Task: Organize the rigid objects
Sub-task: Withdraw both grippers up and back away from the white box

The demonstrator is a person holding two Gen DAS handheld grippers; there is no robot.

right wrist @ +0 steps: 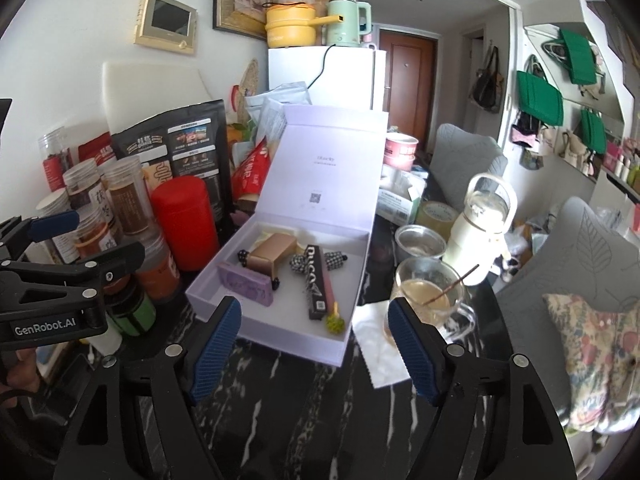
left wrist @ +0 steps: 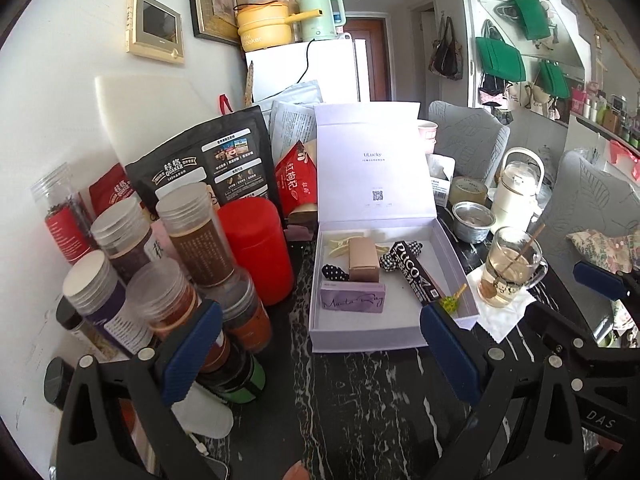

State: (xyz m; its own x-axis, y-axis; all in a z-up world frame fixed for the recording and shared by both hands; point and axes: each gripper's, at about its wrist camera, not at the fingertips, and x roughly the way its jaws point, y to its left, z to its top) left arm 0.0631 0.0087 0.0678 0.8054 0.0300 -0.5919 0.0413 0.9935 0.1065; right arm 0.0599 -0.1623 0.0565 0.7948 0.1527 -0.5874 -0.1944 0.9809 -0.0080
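**Both grippers wide and empty over the dark marbled table**

Fingers: the left gripper has its blue-padded fingers spread wide with nothing between them, clear of every object. The right gripper likewise stands with its fingers wide apart, holding and touching nothing.

Task item: a pale lilac cardboard gift box with its hinged lid upright sits on the black white-veined table, just beyond both grippers. Inside lie a tan rectangular carton, a lilac flat packet with script lettering, a long black tube printed in white letters, black-and-white dotted fabric clips, a cream plastic clip and a small yellow-green pompom pick.

Left wrist view only: the full cluster of clear screw-top plastic jars beside the red cylindrical canister, left of the box; the right gripper's blue tip shows at the far right edge.

Right wrist view only: a floral cushion on a grey chair at right, and the left gripper's black frame at the left edge.

Both views: a clear glass mug with a wooden stirrer on a white napkin, right of the box.
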